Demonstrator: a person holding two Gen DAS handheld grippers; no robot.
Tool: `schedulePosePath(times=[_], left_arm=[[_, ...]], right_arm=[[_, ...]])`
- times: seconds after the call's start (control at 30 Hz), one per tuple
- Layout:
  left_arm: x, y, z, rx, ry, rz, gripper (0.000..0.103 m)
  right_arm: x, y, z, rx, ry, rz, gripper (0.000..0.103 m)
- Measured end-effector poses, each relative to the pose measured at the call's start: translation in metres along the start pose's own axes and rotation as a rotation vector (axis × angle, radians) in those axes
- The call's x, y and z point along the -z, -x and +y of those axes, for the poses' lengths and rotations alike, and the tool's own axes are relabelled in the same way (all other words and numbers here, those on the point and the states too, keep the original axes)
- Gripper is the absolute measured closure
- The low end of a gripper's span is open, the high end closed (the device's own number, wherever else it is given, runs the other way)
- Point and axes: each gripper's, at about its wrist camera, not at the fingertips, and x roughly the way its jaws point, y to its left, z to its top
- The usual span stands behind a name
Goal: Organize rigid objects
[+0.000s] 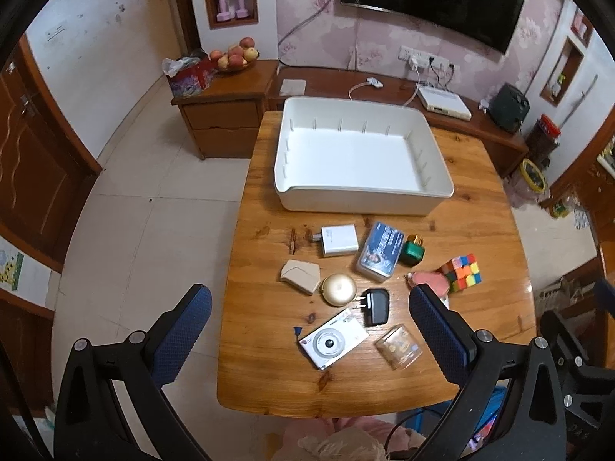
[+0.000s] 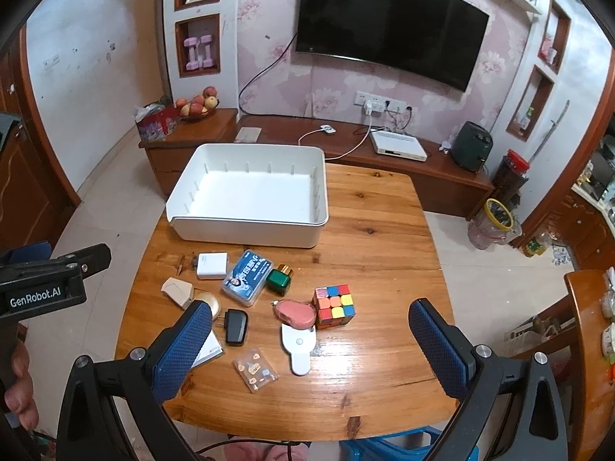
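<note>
The right tongs' left finger hides most of the white camera and part of the gold disc.

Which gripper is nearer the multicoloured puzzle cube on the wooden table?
Right. The right gripper hovers with the multicoloured puzzle cube between its open fingers; the left gripper sits farther left, over the camera.

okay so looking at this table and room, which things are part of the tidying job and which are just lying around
Job: white bin, white charger, blue card box, green bottle, puzzle cube, camera, black adapter, gold disc.

Lying about: fruit bowl, dumbbells, TV, white router.
</note>
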Motion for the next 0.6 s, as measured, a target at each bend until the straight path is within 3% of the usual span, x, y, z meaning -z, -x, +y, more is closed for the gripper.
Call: schedulePosePath(times=[0.2,0.47,0.6], left_arm=[[0.003,-0.027,-0.001,0.018,-0.080,0.063,0.001],[0.022,-0.075,0.001,0.120,-0.174,0.175,0.001],[0.042,-0.100,0.000,0.091,-0.273,0.180,0.001]], right_arm=[[0.009,-0.027,0.013,-0.023,0.071,0.026,0.000],[0.040,-0.072,0.036,-0.105,0.164,0.090,0.004],[0.055,-0.090,0.032,-0.133,0.141,0.065,0.004]])
